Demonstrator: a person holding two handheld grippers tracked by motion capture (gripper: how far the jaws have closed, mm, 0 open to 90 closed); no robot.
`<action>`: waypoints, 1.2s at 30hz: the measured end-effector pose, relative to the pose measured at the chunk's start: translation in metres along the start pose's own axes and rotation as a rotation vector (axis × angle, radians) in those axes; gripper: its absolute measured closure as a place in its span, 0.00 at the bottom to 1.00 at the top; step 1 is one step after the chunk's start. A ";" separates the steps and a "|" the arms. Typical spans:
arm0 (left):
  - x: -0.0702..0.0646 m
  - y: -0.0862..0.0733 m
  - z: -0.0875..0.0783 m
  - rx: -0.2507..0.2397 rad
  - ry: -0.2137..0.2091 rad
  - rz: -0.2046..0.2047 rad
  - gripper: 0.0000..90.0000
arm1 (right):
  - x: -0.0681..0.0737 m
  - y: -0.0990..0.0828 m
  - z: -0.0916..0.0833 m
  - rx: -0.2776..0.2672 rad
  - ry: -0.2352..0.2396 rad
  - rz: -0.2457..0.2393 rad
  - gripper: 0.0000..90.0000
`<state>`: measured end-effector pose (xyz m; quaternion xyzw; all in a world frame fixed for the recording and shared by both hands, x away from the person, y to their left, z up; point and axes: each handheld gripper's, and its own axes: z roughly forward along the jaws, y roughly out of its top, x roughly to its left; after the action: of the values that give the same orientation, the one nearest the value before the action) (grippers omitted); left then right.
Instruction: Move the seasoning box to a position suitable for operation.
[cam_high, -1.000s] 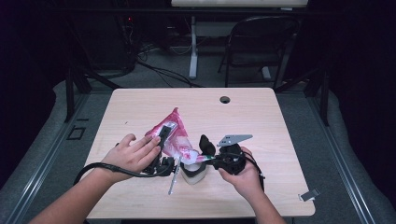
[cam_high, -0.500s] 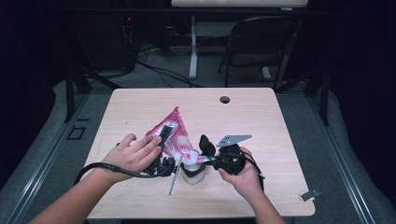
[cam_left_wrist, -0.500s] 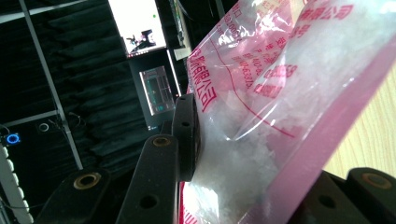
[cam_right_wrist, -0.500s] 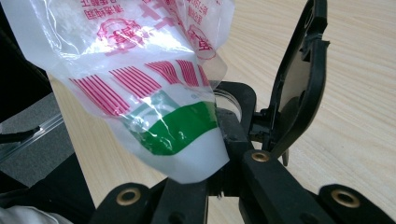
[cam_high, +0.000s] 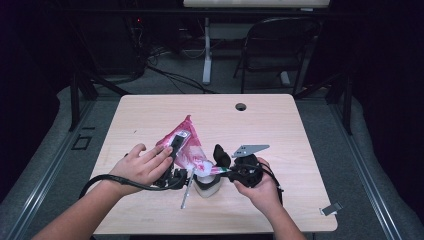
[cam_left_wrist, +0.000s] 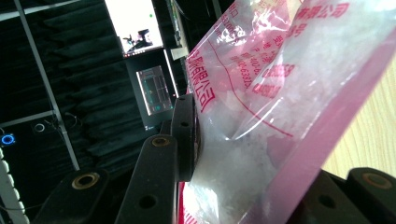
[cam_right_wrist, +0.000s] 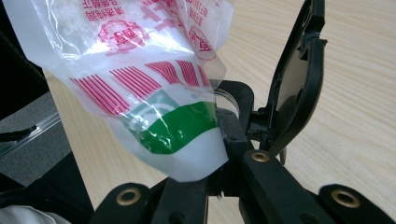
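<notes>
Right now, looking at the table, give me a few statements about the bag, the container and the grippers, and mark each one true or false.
1. The left gripper holds a pink plastic bag. True.
2. The bag is empty. False: white grains fill it.
3. The container under the bag has its black lid flipped open. True.
4. The bag lies flat on the table. False: it is tilted, low corner at the container.
5. The right gripper rests far from the container. False: it is right at it.

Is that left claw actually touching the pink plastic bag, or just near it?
Touching. In the left gripper view, the pink bag sits between the left gripper's jaws, and the near jaw's pad presses into its plastic.
</notes>
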<state>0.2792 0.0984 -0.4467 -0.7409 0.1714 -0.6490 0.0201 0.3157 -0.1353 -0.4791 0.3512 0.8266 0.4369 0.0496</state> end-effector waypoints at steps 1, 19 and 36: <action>-0.001 0.000 0.000 0.005 -0.005 -0.007 0.82 | 0.000 0.000 0.000 0.001 0.000 0.000 1.00; -0.006 -0.002 0.002 0.016 -0.048 -0.061 0.83 | 0.000 0.001 -0.002 0.005 -0.008 -0.004 1.00; -0.011 -0.007 0.003 0.023 -0.063 -0.113 0.84 | 0.003 0.002 -0.002 -0.007 -0.007 -0.008 1.00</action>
<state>0.2825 0.1079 -0.4561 -0.7692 0.1211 -0.6274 -0.0029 0.3144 -0.1343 -0.4755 0.3493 0.8264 0.4382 0.0553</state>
